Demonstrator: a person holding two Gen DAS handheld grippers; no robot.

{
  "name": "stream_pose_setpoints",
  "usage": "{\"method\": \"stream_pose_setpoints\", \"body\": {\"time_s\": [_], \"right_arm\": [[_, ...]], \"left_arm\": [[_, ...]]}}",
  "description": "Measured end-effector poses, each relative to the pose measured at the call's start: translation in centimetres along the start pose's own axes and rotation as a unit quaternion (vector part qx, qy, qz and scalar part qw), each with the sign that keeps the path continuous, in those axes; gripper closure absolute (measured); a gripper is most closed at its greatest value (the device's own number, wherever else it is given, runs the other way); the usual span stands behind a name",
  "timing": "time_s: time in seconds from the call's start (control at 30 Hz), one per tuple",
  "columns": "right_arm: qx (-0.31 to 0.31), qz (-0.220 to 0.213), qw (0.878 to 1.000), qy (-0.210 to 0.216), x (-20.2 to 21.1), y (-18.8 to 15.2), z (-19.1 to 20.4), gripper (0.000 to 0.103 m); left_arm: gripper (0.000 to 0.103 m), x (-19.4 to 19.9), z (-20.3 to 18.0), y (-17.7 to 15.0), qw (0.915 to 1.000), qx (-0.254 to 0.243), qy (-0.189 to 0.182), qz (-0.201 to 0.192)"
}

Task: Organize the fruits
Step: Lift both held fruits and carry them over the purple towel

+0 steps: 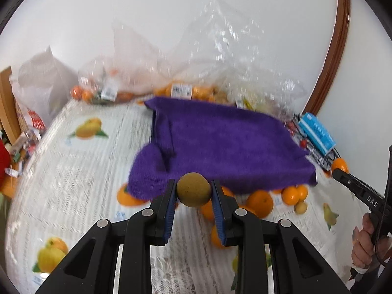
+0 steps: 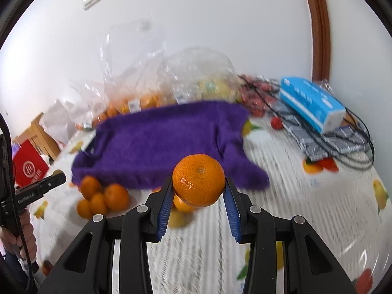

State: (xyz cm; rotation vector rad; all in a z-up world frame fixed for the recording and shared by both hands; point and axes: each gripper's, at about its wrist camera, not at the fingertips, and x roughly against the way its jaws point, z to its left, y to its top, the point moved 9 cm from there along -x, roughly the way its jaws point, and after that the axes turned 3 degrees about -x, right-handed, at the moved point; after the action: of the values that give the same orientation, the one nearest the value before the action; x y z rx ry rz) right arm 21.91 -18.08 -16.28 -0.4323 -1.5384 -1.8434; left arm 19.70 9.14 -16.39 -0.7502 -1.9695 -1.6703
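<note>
Here the left tongs (image 1: pixel 193 193) pinch a brown fruit (image 1: pixel 193 189), the right tongs (image 2: pixel 198 188) a tangerine (image 2: pixel 199 183).

A small round brownish-green fruit (image 1: pixel 193 193), dull and finely speckled, was pinched between the blue pads of the left gripper (image 1: pixel 193 194), held above the worktop (image 1: pixel 73 171). A glossy mandarin (image 2: pixel 198 183), stem dimple facing the camera, sat clamped in the right gripper (image 2: pixel 199 188), likewise off the surface. Loose mandarins (image 2: pixel 103 197) lay clustered on the worktop at the near edge of the purple cloth (image 2: pixel 161 142), touching one another, with a small pale yellow fruit (image 1: pixel 300 207) just beside them. More orange fruit (image 1: pixel 186 90) lay in clear bags behind the cloth.
</note>
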Motion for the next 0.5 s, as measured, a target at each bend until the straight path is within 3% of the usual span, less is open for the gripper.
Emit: {"method": "stream_pose_setpoints", "body": {"time_s": [0.23, 0.5], "right_arm": [[0.010, -0.024, 1.000, 0.017, -0.9, 4.5, 2.3, 0.063], [0.027, -0.040, 0.998, 0.042, -3.5, 8.8, 4.3, 0.063]], "left_arm": [[0.076, -0.4, 0.2, 3.8, 0.9998, -0.004, 0.014, -0.017], [0.076, -3.6, -0.1, 6.6, 0.9994, 0.002, 0.026, -0.022]]}}
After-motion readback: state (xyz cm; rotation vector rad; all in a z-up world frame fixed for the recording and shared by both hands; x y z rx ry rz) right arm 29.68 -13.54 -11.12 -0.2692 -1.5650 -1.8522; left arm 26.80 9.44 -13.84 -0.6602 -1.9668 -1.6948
